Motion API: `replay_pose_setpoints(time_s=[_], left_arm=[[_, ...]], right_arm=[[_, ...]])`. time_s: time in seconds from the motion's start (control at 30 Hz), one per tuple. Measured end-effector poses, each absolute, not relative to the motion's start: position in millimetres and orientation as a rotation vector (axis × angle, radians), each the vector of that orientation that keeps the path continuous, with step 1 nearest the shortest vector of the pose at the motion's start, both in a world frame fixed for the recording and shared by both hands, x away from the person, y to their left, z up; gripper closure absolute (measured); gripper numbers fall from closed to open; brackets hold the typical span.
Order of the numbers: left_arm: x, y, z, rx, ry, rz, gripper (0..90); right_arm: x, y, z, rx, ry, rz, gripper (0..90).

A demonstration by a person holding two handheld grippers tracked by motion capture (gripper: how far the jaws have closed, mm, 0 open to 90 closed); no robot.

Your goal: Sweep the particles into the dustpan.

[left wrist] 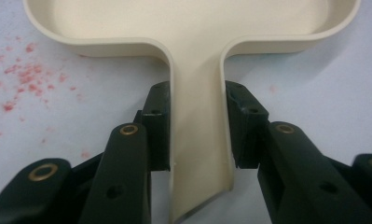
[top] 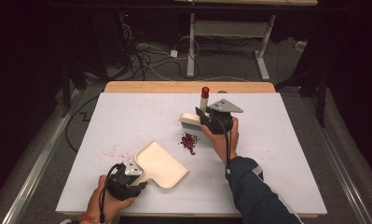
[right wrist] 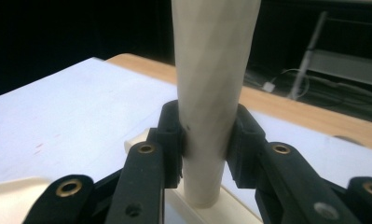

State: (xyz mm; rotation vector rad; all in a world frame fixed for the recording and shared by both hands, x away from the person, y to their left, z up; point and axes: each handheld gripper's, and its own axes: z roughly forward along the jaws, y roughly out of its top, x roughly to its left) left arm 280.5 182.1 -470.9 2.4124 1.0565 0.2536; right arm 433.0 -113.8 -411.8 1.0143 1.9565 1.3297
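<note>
While left hand-held gripper (left wrist: 195,135) clamps dustpan (left wrist: 193,28) handle | right hand-held gripper (right wrist: 204,140) clamps brush (right wrist: 211,70) handle | high view: red crumbs (top: 189,141)

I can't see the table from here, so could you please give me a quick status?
Left hand-held gripper shut on dustpan handle. Right hand-held gripper shut on brush handle. Red crumbs between them, nothing blocking.

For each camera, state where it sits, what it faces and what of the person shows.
High view: above the person's side, facing forward and down on the white table; both forearms show.
Left gripper view: on the left hand-held gripper, facing the cream plastic dustpan.
Right gripper view: on the right hand-held gripper, facing the cream brush handle.
All share the table.
</note>
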Motion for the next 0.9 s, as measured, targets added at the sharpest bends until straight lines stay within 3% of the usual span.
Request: replay_pose_setpoints(time_s=[0.9], left_arm=[[299.8, 155.1, -464.6, 2.428, 1.099, 0.201, 63.6]], right_arm=[[401.9, -97.7, -407.5, 0.955, 2.076, 1.297, 70.1]])
